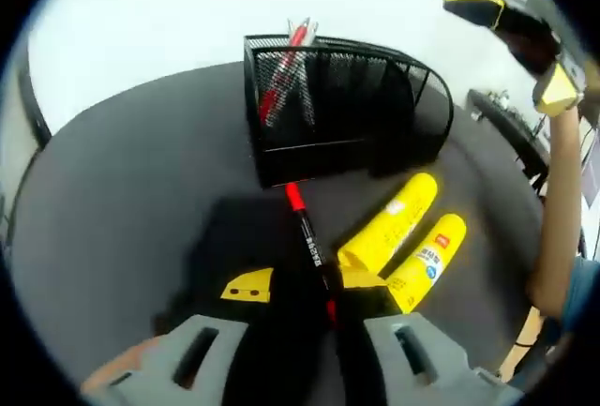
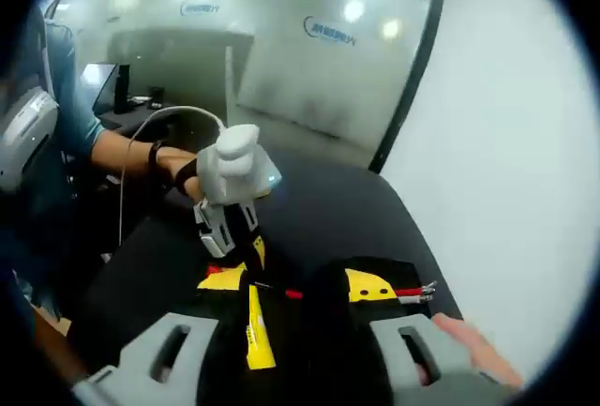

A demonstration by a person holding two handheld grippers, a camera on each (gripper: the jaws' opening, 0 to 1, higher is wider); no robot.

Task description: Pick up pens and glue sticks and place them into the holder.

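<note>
Red-capped pen (image 1: 308,237) lies pinched in the left gripper (image 1: 307,286), barrel running forward from between the yellow-tipped jaws, red end pointing at the base of the black mesh holder (image 1: 347,106) and stopping just short of it. Holder stands on the dark counter (image 1: 122,181), straight ahead of the left gripper. Count: two yellow glue sticks (image 1: 389,221) lying side by side on the counter just right of the held pen, the nearer ends close to the right jaw; the second glue stick (image 1: 429,261) sits farther right. Inside the holder, at its left end, at least two pens (image 1: 286,73) lean upright, one red, one paler; exact number hard to tell through the mesh. Right gripper (image 2: 298,286) held well above the counter, looking down; its jaws stand apart with nothing between them. Below it the left gripper (image 2: 232,233) shows from above, white handle in a person's hand (image 2: 183,173), forearm reaching in from the left with a dark band at the wrist. In the left gripper view the right gripper (image 1: 525,45) hangs high at upper right on a raised bare forearm.
</note>
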